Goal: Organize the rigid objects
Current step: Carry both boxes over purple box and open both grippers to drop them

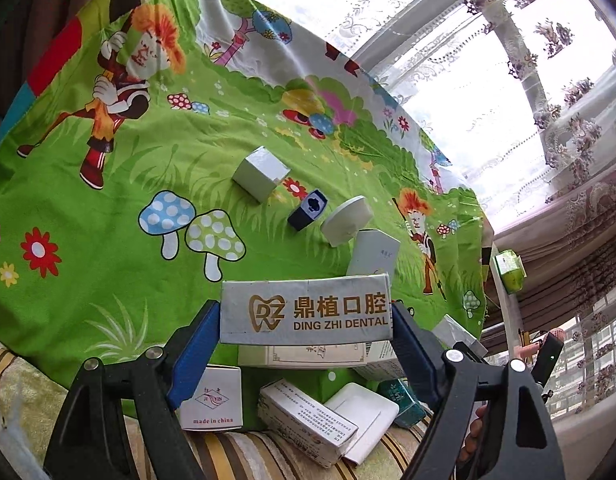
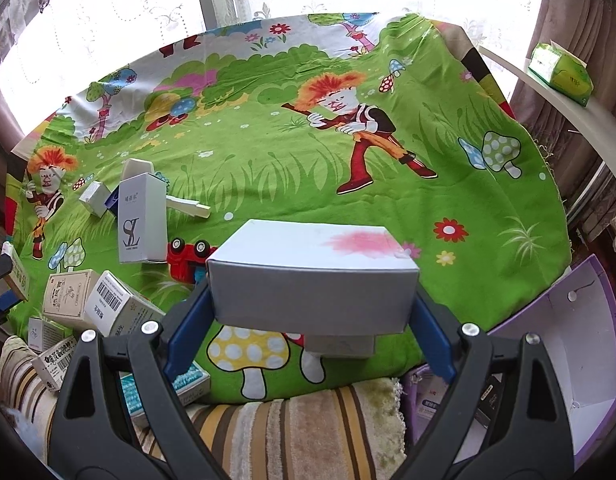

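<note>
a grey dental box [image 1: 306, 307], printed "ding zhi dental", is clamped across its length by the left gripper [image 1: 306, 326], whose blue pads press on both ends; it is held above the green cartoon cloth [image 1: 108, 200]. just below the dental box, a heap of small cartons [image 1: 304, 420] is seen at the cloth's near edge, and beyond it a white cube box [image 1: 260, 174] and a dark blue box [image 1: 308, 210] lie on the cloth. a white box with a pink stain [image 2: 313, 276] is gripped at its two ends by the right gripper [image 2: 312, 320], raised over the same cloth. to the right of that box an open purple box [image 2: 579, 340] is seen off the cloth's edge; to its left stands a tall white carton [image 2: 142, 220].
</note>
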A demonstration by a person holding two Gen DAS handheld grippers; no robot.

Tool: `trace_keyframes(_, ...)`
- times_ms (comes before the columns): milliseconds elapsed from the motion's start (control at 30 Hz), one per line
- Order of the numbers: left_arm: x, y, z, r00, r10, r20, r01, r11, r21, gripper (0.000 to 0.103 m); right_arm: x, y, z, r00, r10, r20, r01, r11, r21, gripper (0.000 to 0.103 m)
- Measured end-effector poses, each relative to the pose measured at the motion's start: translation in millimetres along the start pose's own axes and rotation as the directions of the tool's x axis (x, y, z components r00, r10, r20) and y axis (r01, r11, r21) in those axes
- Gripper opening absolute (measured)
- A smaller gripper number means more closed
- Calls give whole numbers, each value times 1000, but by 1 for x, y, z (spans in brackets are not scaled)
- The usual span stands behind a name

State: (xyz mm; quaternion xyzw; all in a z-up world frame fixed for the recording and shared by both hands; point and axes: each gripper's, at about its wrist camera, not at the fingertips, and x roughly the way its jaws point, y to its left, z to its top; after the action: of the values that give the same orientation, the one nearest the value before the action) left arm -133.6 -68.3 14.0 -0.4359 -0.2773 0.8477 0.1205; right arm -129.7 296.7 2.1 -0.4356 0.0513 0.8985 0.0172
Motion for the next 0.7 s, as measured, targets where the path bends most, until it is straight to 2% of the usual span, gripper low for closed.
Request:
trace_keyframes(200,-11,-53,-20,998,-60,35,54,986,157,83,-25,-22,-17,1000,5,10,-5,999,34,92)
trace_keyframes(533,-1,-123,-72,991,-127,-44,134,942,307,83,-70,-76,-62,999,-42,5,41,996,76,92)
trace_keyframes(700,4,-157,-98,984,-153,-93,177,908,381,83,-89,-108,-90,997,-72,-16,73,992,107,92)
